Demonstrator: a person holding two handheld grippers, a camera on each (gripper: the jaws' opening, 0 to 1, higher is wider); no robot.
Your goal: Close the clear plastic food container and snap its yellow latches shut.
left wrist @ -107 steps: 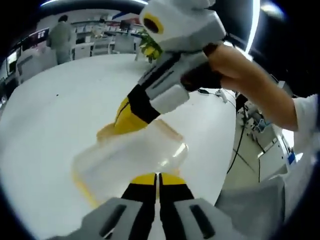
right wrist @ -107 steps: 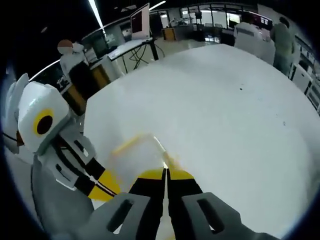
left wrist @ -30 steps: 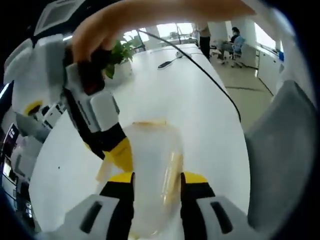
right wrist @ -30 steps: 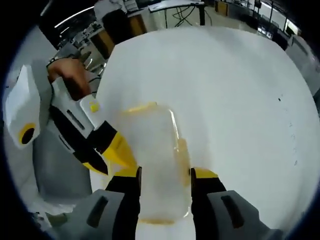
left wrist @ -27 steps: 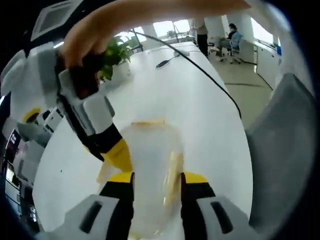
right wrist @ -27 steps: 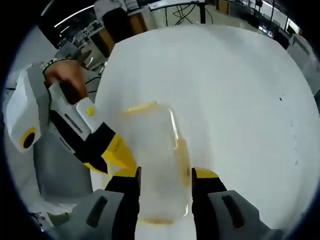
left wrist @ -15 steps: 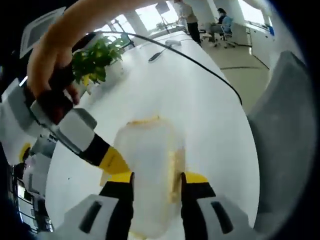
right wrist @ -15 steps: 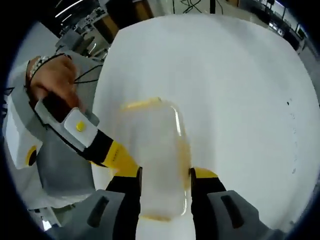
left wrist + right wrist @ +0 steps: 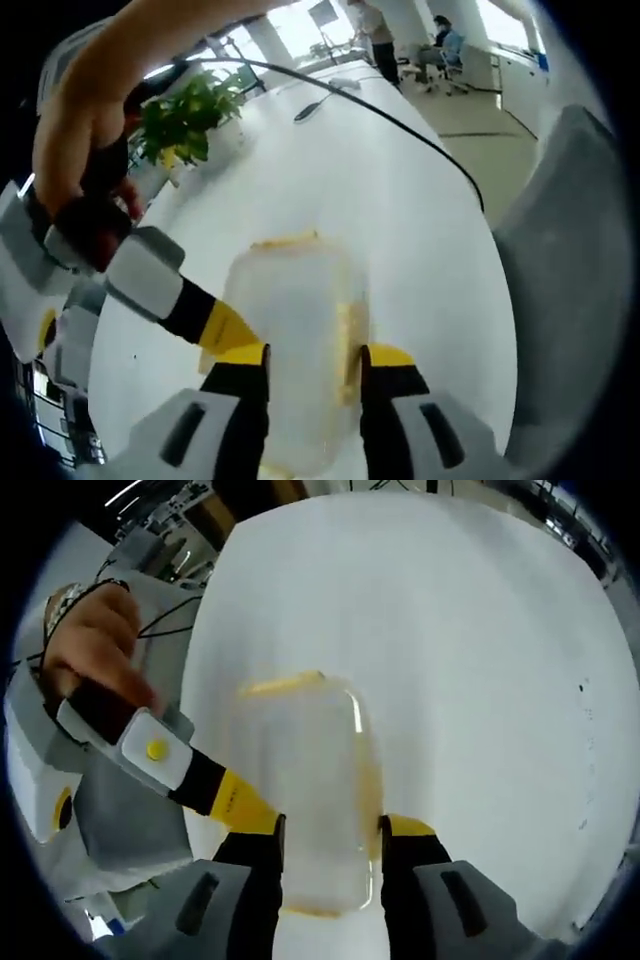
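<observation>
From my left gripper view, my left gripper (image 9: pixel 305 365) has its yellow-tipped jaws set either side of the clear plastic food container (image 9: pixel 290 350), pressed against its long sides, so I read it as clamped on the box. The container lies on the white table (image 9: pixel 400 230), its far end pointing away from me, with a yellow latch (image 9: pixel 350 335) along the right edge and another yellow strip at the far end. The other gripper comes in from the left of this view, its yellow tip against the container's left side, with a hand (image 9: pixel 85 150) wrapped round its grip. Beyond, I see a potted plant (image 9: pixel 185 115) and a black cable (image 9: pixel 400 120) trailing over the table. In my right gripper view, my right gripper (image 9: pixel 330 835) likewise straddles the container (image 9: pixel 305 790), jaws touching both long sides. The left gripper's yellow tip meets the container's left edge there, a hand (image 9: pixel 95 645) above it holding that tool.
</observation>
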